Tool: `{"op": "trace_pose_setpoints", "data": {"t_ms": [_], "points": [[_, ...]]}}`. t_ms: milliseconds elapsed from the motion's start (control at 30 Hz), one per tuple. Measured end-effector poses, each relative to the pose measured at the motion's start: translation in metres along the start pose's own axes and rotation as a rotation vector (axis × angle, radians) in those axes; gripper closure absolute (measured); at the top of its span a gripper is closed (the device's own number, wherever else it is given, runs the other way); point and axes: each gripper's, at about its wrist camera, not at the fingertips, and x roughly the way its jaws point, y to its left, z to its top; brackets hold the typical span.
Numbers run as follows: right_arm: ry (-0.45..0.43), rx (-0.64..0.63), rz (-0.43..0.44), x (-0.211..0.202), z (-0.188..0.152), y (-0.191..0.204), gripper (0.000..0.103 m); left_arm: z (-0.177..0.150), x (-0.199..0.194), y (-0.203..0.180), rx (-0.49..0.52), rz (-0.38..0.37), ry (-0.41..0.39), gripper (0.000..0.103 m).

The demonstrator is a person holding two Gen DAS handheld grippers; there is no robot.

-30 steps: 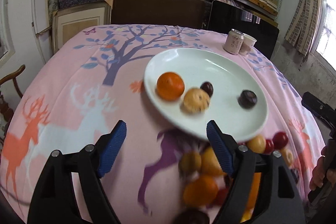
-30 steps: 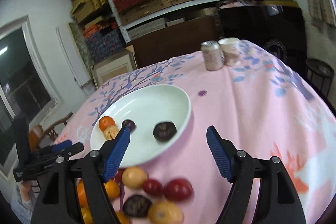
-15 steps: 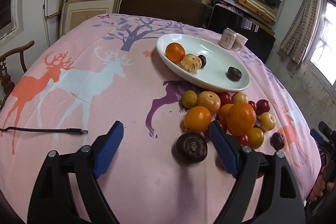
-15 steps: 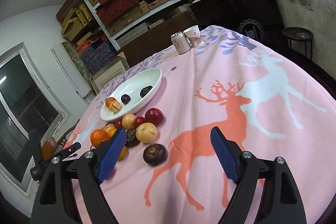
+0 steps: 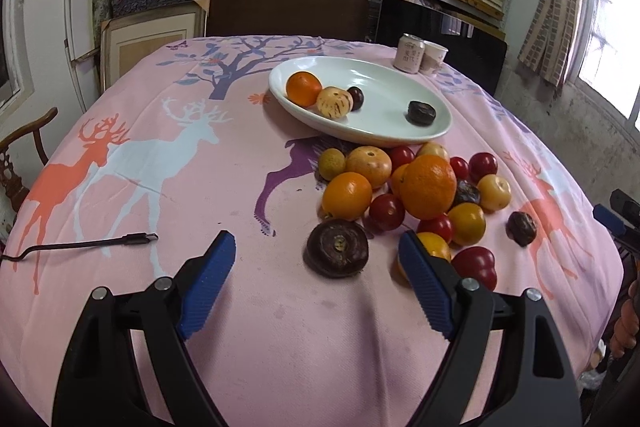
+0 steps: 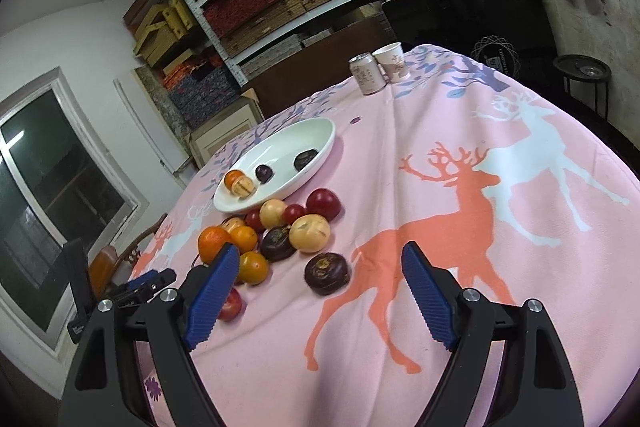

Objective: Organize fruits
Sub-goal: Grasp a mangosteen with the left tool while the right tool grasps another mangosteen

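Both my claws, left claw (image 5: 316, 259) and right claw (image 6: 320, 273), gape empty. The dark mangosteen (image 5: 337, 247) near the desk's front edge looks hard-shelled and round; I'd pinch across its middle.

Bare tablecloth (image 5: 168, 155) left of the plate (image 5: 400, 135) — fruit pile (image 5: 404, 187) (crowded) blocks its near rim.

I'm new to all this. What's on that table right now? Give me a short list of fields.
cloth: pink, deer and tree print
plate: white, holds four fruits, one an orange
pile: mixed fruit on the cloth beside the plate
nearest fruit: dark purple one
far edge: can and paper cup
cable: black, on the cloth
left gripper: open, empty
right gripper: open, empty
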Motion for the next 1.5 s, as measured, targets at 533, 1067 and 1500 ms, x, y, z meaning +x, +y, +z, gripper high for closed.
{"op": "trace_pose_setpoints", "data": {"t_ms": [533, 1067, 1500], "points": [[0.046, -0.031, 0.001, 0.007, -0.008, 0.013, 0.011, 0.005, 0.047, -0.014, 0.085, 0.011, 0.19, 0.04], [0.155, -0.249, -0.176, 0.045, -0.026, 0.037, 0.013, 0.014, 0.052, 0.004, -0.035, -0.076, 0.177, 0.062], [0.286, -0.306, -0.201, 0.094, -0.013, 0.044, 0.051, 0.012, 0.052, 0.008, -0.054, -0.092, 0.18, 0.062]]}}
